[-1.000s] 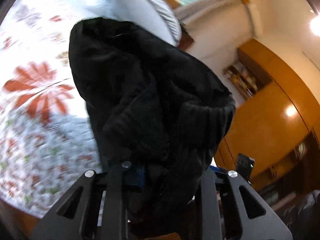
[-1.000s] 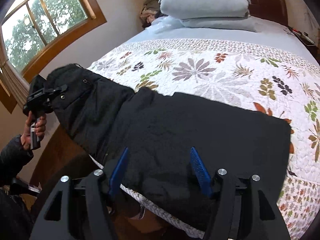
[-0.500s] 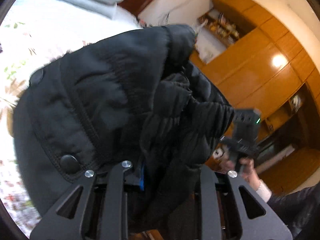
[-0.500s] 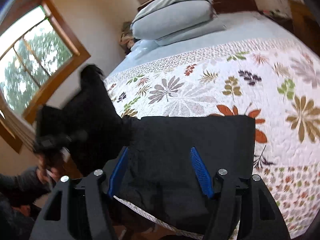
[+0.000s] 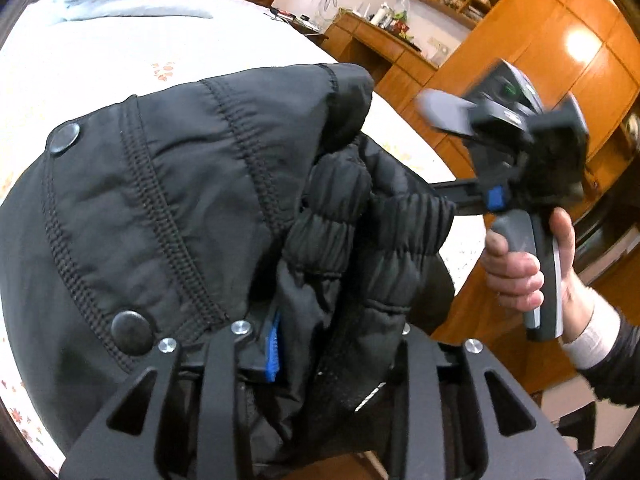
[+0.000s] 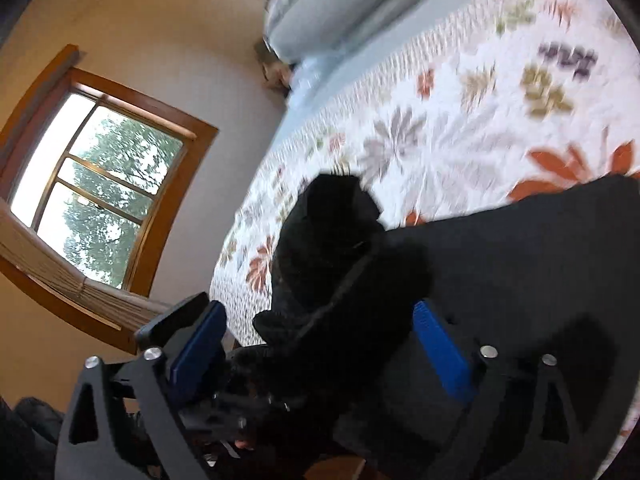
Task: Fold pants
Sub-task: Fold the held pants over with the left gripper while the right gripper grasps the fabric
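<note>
The black quilted pants (image 5: 192, 200) fill the left wrist view, with snap buttons and an elastic waistband bunched up. My left gripper (image 5: 316, 344) is shut on the pants' waistband end and holds it lifted above the bed. In the right wrist view the pants (image 6: 500, 280) lie folded on the floral quilt, and the lifted end (image 6: 332, 248) rises between the blue pads. My right gripper (image 6: 320, 340) is open, its jaws wide on either side of that lifted cloth. The right gripper also shows in the left wrist view (image 5: 496, 196), held in a hand.
The bed's floral quilt (image 6: 460, 120) runs back to grey pillows (image 6: 340, 4). A window (image 6: 100, 176) is in the wall at left. Wooden cabinets (image 5: 560, 60) and a shelf of small items (image 5: 384, 12) stand beyond the bed's edge.
My left gripper has carried the pants' end up and over toward the right gripper. The right gripper has tilted and come in around the lifted cloth; both now sit close together.
</note>
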